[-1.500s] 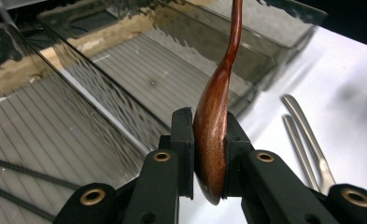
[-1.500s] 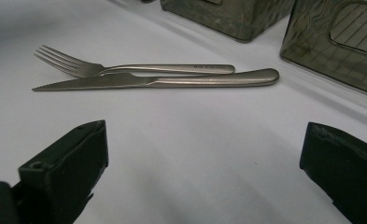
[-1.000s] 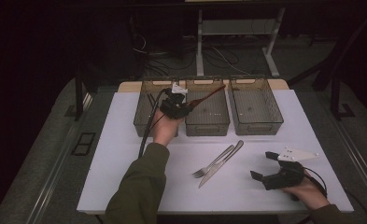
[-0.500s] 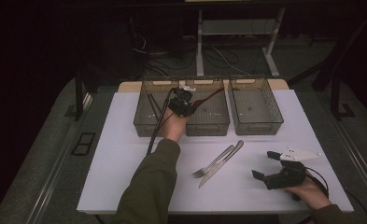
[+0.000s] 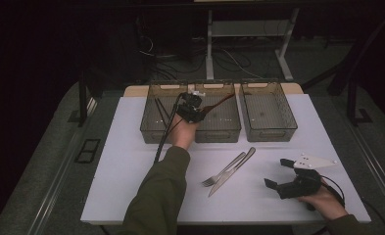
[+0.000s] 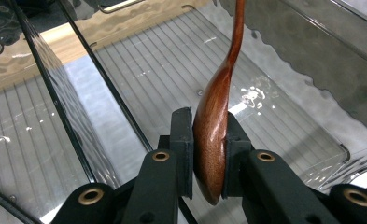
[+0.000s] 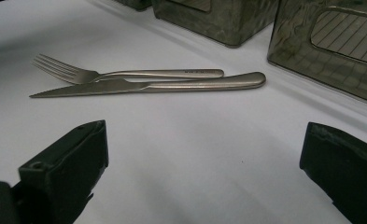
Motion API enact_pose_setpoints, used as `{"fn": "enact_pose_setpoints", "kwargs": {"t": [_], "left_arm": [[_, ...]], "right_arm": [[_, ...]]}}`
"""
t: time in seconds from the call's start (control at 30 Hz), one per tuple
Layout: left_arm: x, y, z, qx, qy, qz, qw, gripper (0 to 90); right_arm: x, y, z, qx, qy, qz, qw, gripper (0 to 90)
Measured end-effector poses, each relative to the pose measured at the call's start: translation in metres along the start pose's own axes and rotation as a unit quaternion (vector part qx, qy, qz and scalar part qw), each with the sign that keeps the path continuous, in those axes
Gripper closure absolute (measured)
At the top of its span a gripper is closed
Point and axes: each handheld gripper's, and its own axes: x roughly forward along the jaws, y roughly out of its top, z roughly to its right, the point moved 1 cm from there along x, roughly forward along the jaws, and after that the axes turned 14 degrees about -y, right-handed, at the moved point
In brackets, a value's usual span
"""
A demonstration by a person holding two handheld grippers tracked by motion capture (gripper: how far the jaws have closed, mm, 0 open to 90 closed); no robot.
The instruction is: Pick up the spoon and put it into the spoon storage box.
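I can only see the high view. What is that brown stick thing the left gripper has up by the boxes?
Observer: It is a glossy brown wooden spoon; the left gripper is shut on its bowl, handle pointing away.
Operator: Is it inside a box yet?
Observer: It hangs above the ribbed floor of the middle clear plastic bin, not resting on it.
Operator: Is the other gripper holding anything?
Observer: No. The right gripper is open, with bare white table between its jaws, facing the steel fork and steel knife.
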Motion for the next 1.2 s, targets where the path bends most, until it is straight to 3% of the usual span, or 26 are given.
{"fn": "enact_pose_setpoints", "kwargs": {"t": [0.17, 0.37, 0.63, 0.73, 0.9, 0.97, 1.03, 1.2], "left_arm": [[0.001, 0.0, 0.001, 0.003, -0.009, 0.003, 0.9999, 76.3], [-0.001, 0.002, 0.004, 0.009, -0.017, 0.011, 0.9998, 66.1], [-0.014, 0.004, 0.009, 0.034, -0.056, 0.028, 0.9975, 51.9], [-0.022, 0.004, 0.012, 0.045, -0.071, 0.039, 0.9957, 46.6], [-0.038, 0.0, 0.015, 0.073, -0.103, 0.052, 0.9906, 39.0], [-0.043, -0.004, 0.018, 0.068, -0.12, 0.064, 0.9883, 36.7], [-0.05, -0.009, 0.02, 0.082, -0.13, 0.062, 0.9861, 35.0], [-0.065, -0.023, 0.027, 0.094, -0.147, 0.075, 0.9818, 29.7]], "right_arm": [[0.0, 0.0, 0.0, -0.001, -0.001, 0.0, 1.0, 0.5], [0.0, 0.0, 0.0, -0.001, -0.001, 0.0, 1.0, 0.5], [0.0, 0.0, 0.0, -0.002, -0.001, -0.001, 1.0, 0.5], [0.0, 0.0, 0.0, 0.0, -0.002, -0.001, 1.0, 0.5], [0.0, 0.0, 0.0, 0.001, -0.002, -0.002, 1.0, 0.5], [0.0, 0.0, 0.0, 0.001, -0.002, -0.002, 1.0, 0.5], [0.0, 0.0, 0.0, -0.002, -0.004, -0.002, 1.0, 0.5], [0.0, 0.0, 0.0, 0.002, -0.003, -0.001, 1.0, 0.5]]}}
